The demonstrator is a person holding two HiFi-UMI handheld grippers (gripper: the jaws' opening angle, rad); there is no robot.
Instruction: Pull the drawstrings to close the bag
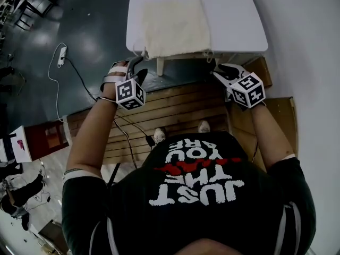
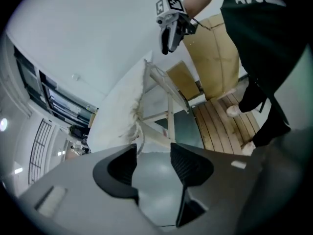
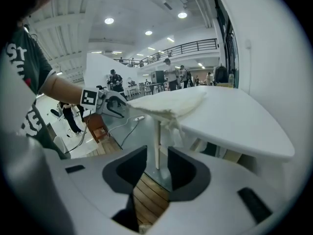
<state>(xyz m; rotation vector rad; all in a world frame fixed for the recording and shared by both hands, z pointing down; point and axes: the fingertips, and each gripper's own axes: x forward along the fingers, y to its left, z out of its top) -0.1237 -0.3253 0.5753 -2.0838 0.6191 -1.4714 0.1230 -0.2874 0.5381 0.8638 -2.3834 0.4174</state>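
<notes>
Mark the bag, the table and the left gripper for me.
bag (image 1: 172, 25), head view, middle of the cloth.
table (image 1: 234, 20), head view, bare top beside the bag.
left gripper (image 2: 154, 152), left gripper view, midway between its open fingertips.

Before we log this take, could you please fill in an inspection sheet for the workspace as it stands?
Surface: white rectangular table, holding only the bag.
Job's things: flat cream cloth bag lies at the table's near edge; its cream drawstrings hang off that edge, and neither gripper holds them.
Clutter: nothing seen.
Grippers: left hand-held gripper and right hand-held gripper are both short of the table's near edge, jaws apart, empty.
Cables: white power strip with its lead on the dark floor; black cable across the wooden plank platform.
Surroundings: people stand far off in the hall.
</notes>
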